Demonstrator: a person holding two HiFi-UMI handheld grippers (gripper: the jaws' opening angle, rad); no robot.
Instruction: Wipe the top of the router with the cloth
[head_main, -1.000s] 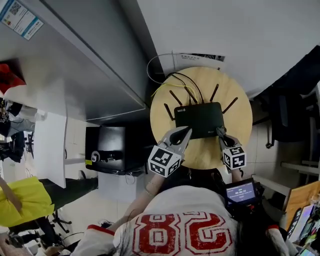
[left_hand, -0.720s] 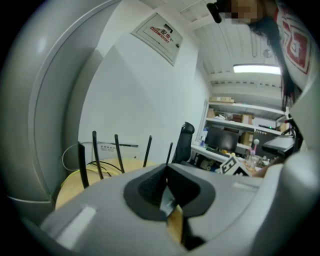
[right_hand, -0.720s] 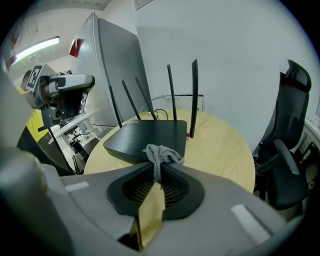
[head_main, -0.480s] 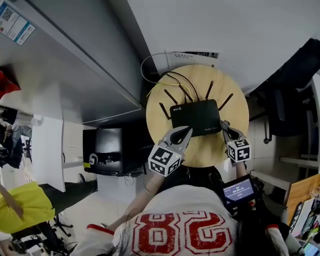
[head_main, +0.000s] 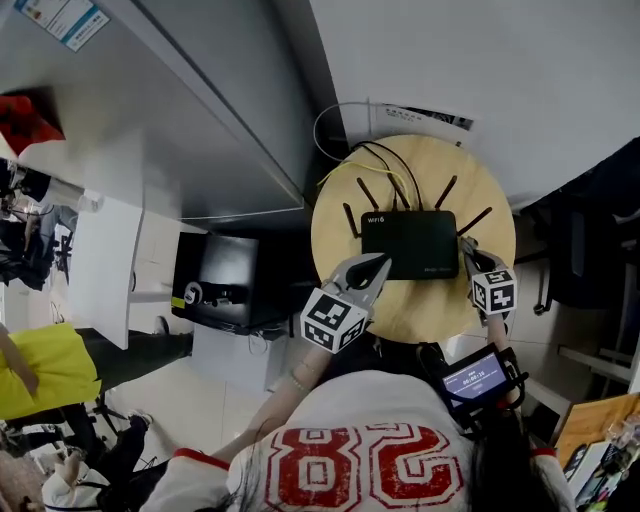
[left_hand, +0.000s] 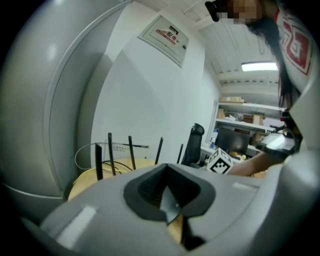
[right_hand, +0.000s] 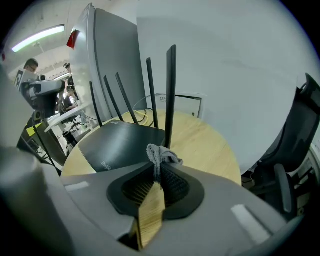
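The black router (head_main: 410, 243) lies on a round wooden table (head_main: 420, 305) with its antennas (head_main: 372, 193) spread towards the wall. In the right gripper view its flat top (right_hand: 120, 142) lies just ahead and to the left. My right gripper (head_main: 467, 250) hovers at the router's right edge, shut on a small grey cloth (right_hand: 161, 155) that bunches out of the jaws (right_hand: 156, 182). My left gripper (head_main: 377, 263) hangs over the router's near left corner, shut with nothing in it (left_hand: 167, 192).
Yellow and black cables (head_main: 365, 160) loop behind the router near the white wall. A black box (head_main: 225, 290) stands on the floor left of the table under a grey desk (head_main: 180, 130). A dark office chair (right_hand: 295, 150) stands to the right.
The right gripper with the cloth has slid from the router's near right corner a little outward to its right edge. The left gripper has stayed put.
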